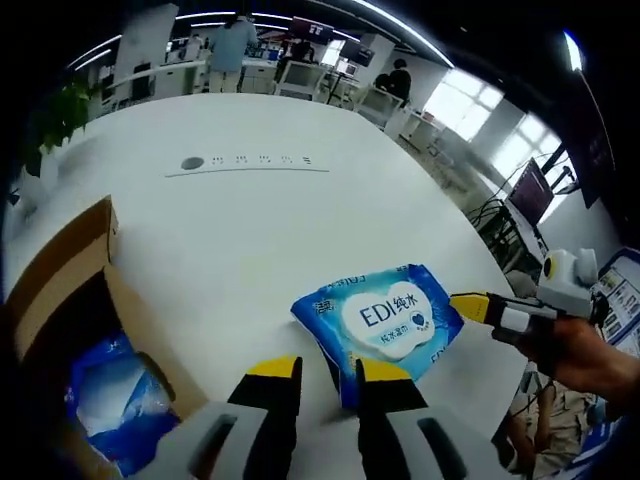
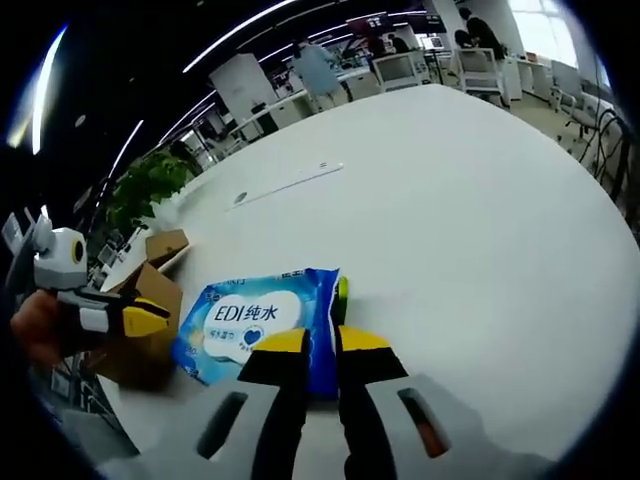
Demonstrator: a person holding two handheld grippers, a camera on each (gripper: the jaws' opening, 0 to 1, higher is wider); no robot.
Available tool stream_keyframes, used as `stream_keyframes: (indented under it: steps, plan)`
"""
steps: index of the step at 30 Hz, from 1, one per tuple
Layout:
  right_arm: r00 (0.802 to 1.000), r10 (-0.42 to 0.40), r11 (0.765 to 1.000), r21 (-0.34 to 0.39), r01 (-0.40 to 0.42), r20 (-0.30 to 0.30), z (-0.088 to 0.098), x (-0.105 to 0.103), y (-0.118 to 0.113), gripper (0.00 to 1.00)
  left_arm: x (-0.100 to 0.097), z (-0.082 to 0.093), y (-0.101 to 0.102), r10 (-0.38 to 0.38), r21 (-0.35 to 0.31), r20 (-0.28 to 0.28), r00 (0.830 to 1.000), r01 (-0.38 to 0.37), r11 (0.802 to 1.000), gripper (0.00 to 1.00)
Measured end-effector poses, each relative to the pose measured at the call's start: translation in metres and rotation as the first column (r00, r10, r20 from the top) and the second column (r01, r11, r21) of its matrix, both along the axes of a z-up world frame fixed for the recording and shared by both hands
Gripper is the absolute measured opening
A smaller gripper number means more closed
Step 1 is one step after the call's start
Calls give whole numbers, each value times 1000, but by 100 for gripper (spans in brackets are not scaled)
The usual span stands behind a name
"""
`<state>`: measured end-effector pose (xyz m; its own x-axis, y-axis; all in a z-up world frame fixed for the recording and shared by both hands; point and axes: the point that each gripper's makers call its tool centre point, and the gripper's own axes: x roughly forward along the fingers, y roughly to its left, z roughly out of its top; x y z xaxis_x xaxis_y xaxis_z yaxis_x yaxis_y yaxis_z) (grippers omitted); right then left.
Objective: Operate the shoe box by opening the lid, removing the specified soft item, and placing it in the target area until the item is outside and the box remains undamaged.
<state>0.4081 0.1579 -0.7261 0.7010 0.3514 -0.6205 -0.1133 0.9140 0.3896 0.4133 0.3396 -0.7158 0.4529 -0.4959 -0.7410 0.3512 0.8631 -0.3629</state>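
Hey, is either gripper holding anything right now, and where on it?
Both seem to grip the blue wipes pack: the left gripper and the right gripper each pinch an edge.

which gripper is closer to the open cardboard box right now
Left. The left gripper hangs right beside the cardboard box, while the right gripper is further off, at the wipes pack's far edge.

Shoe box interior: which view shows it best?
Left gripper view. It looks down into the open cardboard shoe box, where a blue soft pack lies inside. The right gripper view shows the box from outside, small, partly behind the left gripper; its interior is hidden.
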Motion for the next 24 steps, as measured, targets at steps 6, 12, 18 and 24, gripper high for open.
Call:
stream_keyframes:
  steps: [6,12,18,24]
  plan:
    - [1000,-3,1000,-12,3,15,6,1,0,10,-1,13,12,6,-13,35,999,-5,1000,21]
    - [999,11,1000,-17,-10,32,21,-6,16,11,-4,25,26,18,-27,64,998,-16,999,21]
    - [998,40,999,-19,-40,39,30,-13,37,12,-10,32,44,35,-38,84,996,-32,999,22]
    - [995,88,996,-20,-88,43,30,-14,61,12,-17,37,69,69,-45,98,993,-65,997,22]
